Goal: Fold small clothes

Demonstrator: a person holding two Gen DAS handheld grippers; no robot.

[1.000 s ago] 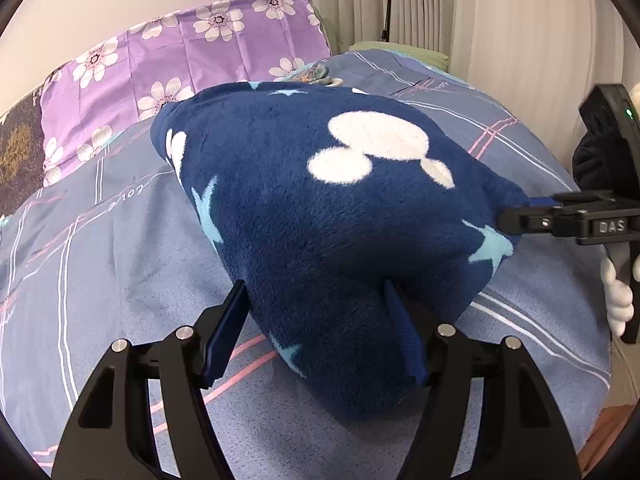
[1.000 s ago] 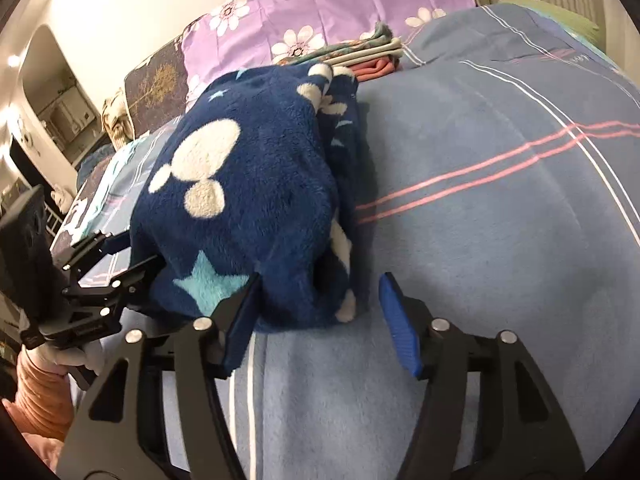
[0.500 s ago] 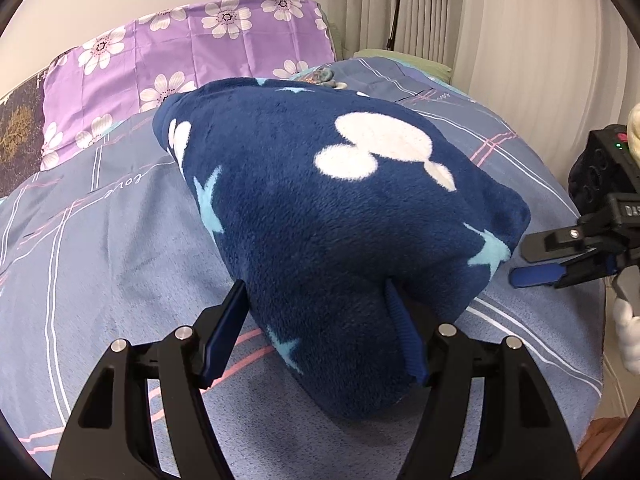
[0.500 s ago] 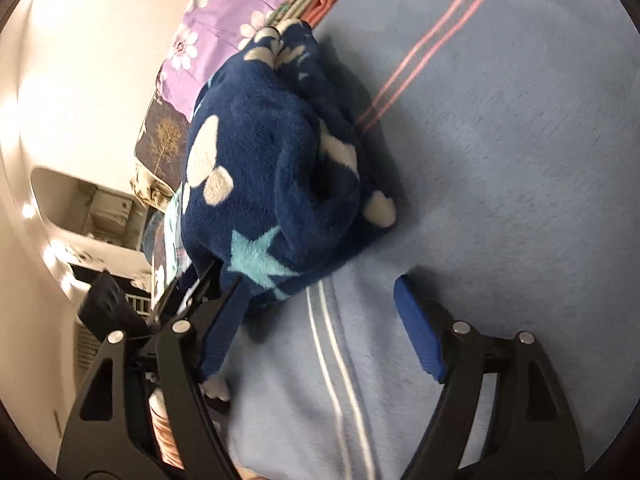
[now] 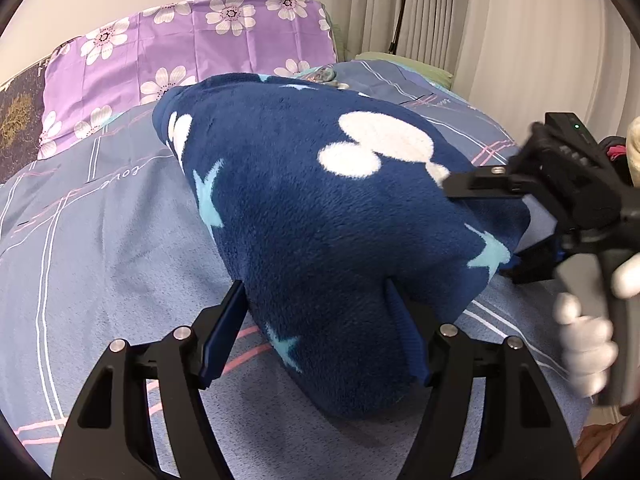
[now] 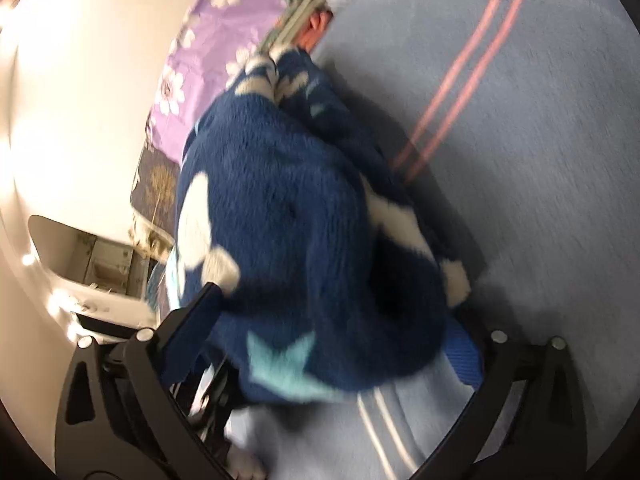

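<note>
Left gripper (image 5: pixel 316 328) clamps the folded fleece garment's (image 5: pixel 320 208) near corner.

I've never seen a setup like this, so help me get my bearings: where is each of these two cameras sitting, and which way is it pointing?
Left wrist: sits on the left gripper, looking down its fingers across the bed toward the purple floral pillow; shows the right gripper and a white-gloved hand.
Right wrist: sits on the right gripper, rolled sideways, facing the fleece's other end; a bit of white glove at the bottom edge.
Shared: the folded navy fleece garment, between both grippers' fingers, and the bed.
</note>
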